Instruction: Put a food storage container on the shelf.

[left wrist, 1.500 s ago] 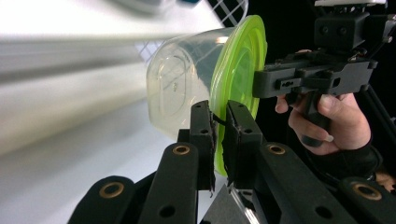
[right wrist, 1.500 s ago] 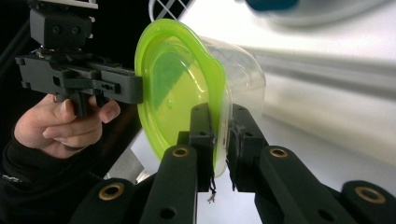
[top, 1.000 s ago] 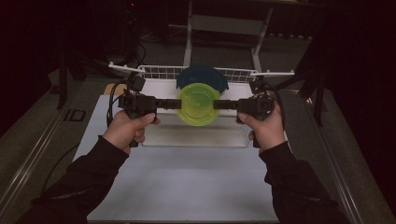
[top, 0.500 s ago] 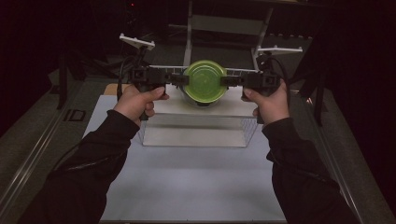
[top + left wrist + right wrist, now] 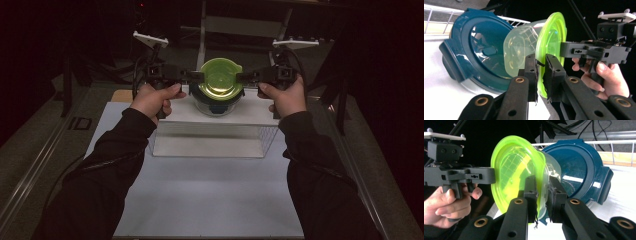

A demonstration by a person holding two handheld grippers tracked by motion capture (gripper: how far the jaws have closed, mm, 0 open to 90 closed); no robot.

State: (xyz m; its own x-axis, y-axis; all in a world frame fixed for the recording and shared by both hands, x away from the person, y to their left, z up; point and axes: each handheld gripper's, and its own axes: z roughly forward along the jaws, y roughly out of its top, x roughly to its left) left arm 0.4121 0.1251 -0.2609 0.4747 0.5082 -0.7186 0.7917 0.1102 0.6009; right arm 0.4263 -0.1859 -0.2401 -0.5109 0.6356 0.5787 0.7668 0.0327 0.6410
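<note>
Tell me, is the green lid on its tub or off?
On. The green lid covers the clear tub, with both grippers pinching its rim.

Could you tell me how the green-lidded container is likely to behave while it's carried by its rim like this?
The green-lidded container looks like thin clear plastic and empty, so probably light. The left hand-held gripper and right hand-held gripper pinch only the lid edge, which may flex or slip. Its smooth, glossy surface suggests slipperiness.

Room was dark. White tabletop lit from above, grey floor either side, metal frame and cables behind.
</note>
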